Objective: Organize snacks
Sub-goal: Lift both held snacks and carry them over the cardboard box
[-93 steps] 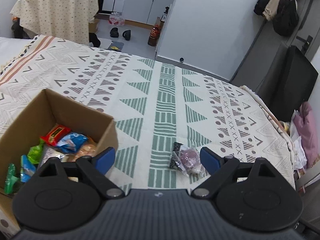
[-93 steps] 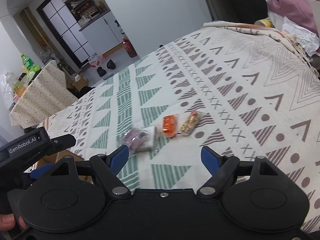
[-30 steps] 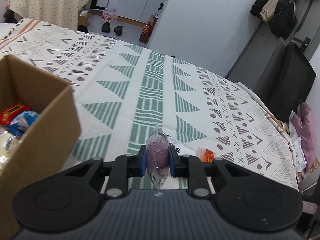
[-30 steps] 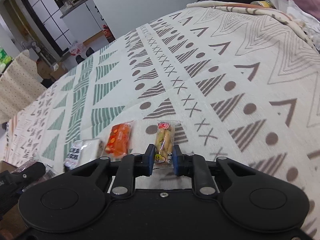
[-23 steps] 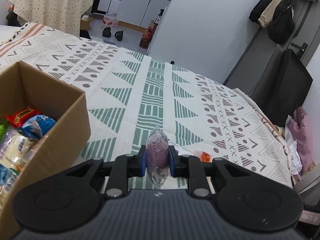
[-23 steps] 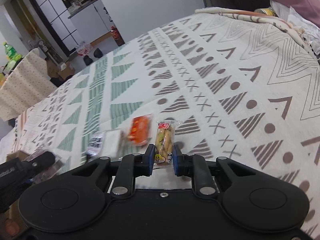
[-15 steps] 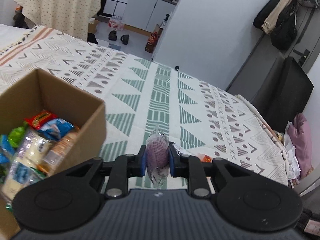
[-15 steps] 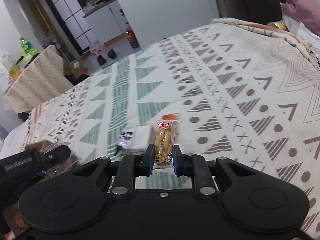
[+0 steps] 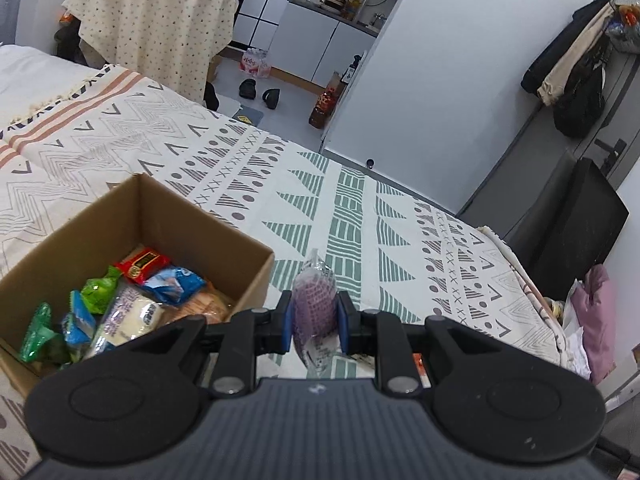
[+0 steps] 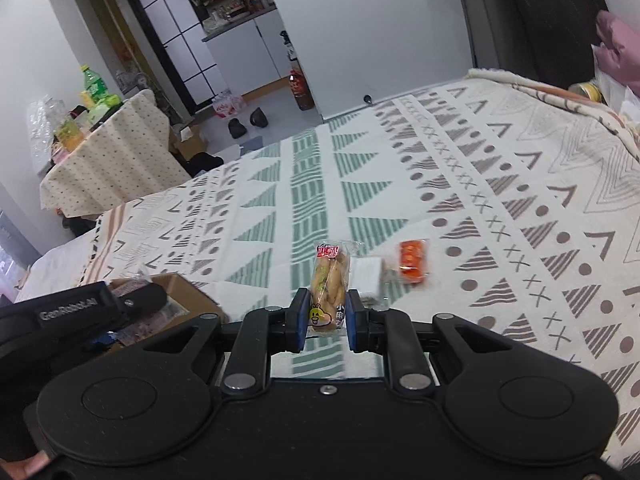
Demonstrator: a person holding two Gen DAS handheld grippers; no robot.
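Note:
My left gripper [image 9: 313, 322] is shut on a purple snack in a clear wrapper [image 9: 314, 300], held above the patterned bedspread just right of the cardboard box [image 9: 256, 276]. The box holds several wrapped snacks, among them a red packet [image 9: 141, 265] and green ones [image 9: 96, 289]. My right gripper [image 10: 327, 322] is shut on a yellow snack pack [image 10: 327, 280] with a red label. On the bedspread beyond it lie a white packet [image 10: 366, 274] and an orange packet [image 10: 413, 260]. The left gripper's body [image 10: 76, 312] shows at the left of the right wrist view, over the box [image 10: 188, 292].
The bedspread [image 9: 344, 216] covers a bed whose far edge drops to the floor. A black chair [image 9: 576, 224] and pink cloth [image 9: 596, 308] stand at the right. A cloth-covered table [image 9: 152, 28] with bottles is across the room.
Both grippers have risen and swung left with their snacks. The box has come further into the left wrist view. The orange and white packets stay on the bedspread, now to the right of the yellow pack.

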